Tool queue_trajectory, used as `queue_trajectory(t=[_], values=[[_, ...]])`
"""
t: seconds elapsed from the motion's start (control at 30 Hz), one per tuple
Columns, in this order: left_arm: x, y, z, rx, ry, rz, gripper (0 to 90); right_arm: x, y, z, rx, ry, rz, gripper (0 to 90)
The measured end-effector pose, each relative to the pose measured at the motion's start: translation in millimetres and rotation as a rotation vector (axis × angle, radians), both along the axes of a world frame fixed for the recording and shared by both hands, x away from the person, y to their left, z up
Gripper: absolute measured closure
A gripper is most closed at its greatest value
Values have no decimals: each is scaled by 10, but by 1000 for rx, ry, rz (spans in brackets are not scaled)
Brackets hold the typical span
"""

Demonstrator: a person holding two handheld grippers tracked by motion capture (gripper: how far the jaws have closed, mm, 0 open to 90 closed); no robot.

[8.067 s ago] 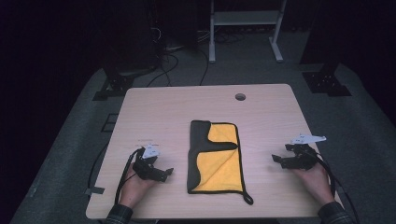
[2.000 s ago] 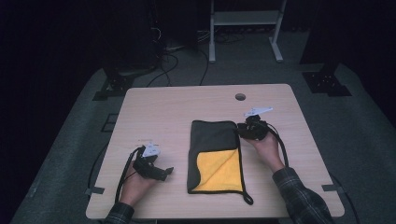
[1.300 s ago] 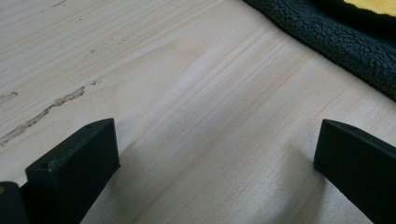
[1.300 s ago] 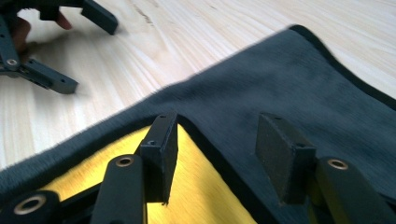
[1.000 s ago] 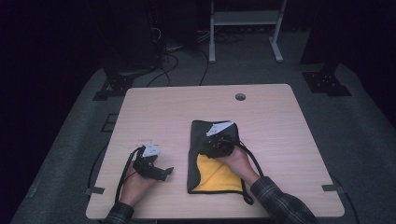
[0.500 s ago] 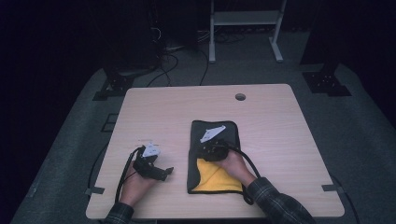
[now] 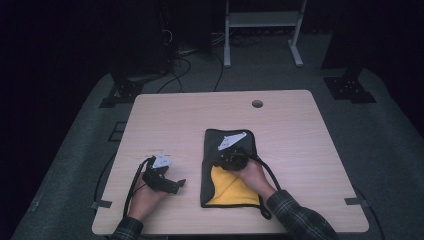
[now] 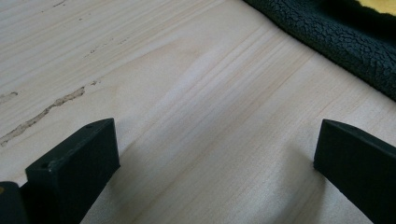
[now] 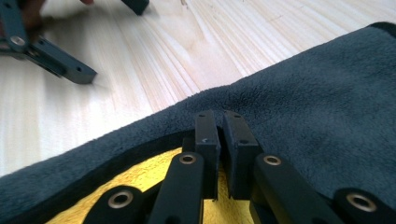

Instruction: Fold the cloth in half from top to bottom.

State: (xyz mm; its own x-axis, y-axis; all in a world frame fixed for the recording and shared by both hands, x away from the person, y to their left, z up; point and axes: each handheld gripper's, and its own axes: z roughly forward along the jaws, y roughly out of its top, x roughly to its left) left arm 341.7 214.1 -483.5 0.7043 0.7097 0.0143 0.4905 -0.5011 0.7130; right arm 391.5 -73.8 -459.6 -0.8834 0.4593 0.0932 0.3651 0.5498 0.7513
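Observation:
A folded cloth (image 7: 210,172), dark grey outside and yellow inside, lies on the wooden table (image 7: 300,150) near its front middle. My right gripper (image 7: 219,161) rests on it, pointing left. Its jaws have just been closing and now pinch the dark flap's edge (image 9: 317,93) above the yellow layer (image 9: 140,179); the right gripper (image 9: 222,119) is shut on that edge. My left gripper (image 7: 176,186) sits on the bare wood left of the cloth. The left gripper (image 8: 214,128) is open with nothing between its jaws, and the cloth (image 8: 336,37) lies just beyond them.
A round cable hole (image 7: 257,103) sits near the table's far edge. Bare wood (image 8: 187,70) surrounds the cloth on all sides. Behind the table, a white stand (image 7: 260,20) and cables lie on the dark floor. From the right gripper view, the left gripper (image 9: 109,37) is close by.
My right hand came from the table's right side onto the cloth and settled at the flap's edge. Dark fabric now covers more of the yellow. The left hand has not moved.

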Motion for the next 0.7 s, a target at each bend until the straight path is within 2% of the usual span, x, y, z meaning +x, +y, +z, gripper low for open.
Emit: queue_trajectory(t=[0.37, 0.7], values=[[-1, -3, -2, -4, 0, 3, 0, -112, -198, 161, 53, 21, 10, 848], [0, 0, -1, -1, 0, 1, 0, -214, -342, 201, 59, 38, 18, 847]])
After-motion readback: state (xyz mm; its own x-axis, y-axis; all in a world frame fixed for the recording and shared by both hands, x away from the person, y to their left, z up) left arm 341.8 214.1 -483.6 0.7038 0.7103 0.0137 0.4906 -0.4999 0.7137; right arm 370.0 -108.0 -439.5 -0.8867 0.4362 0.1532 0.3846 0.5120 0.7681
